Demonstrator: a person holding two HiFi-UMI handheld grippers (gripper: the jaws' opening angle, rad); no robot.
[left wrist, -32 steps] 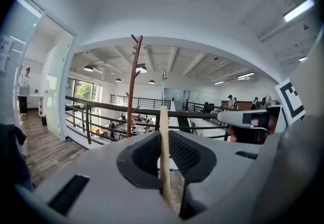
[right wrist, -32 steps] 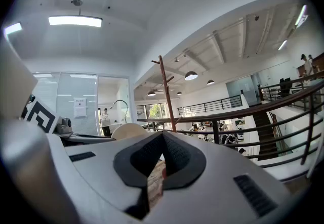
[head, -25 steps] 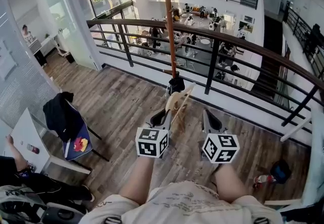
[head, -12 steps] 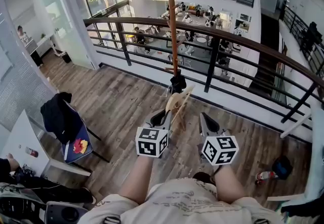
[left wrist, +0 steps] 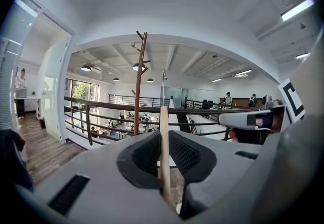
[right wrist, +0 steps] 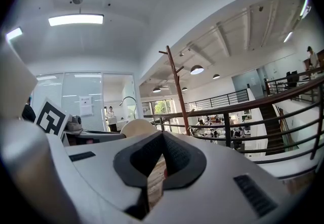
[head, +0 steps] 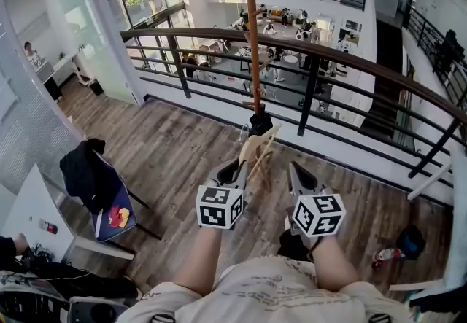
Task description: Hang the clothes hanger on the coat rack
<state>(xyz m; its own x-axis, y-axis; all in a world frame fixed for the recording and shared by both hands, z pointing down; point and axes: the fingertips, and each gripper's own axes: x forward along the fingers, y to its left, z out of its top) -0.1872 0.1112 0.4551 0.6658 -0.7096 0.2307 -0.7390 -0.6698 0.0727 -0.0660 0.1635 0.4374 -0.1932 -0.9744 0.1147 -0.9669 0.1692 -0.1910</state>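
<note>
Wooden clothes hanger is pinched upright in the left gripper, short of the coat rack, probably for lifting to a peg. Right gripper, equally short of the coat rack, is pressed together, empty.
</note>
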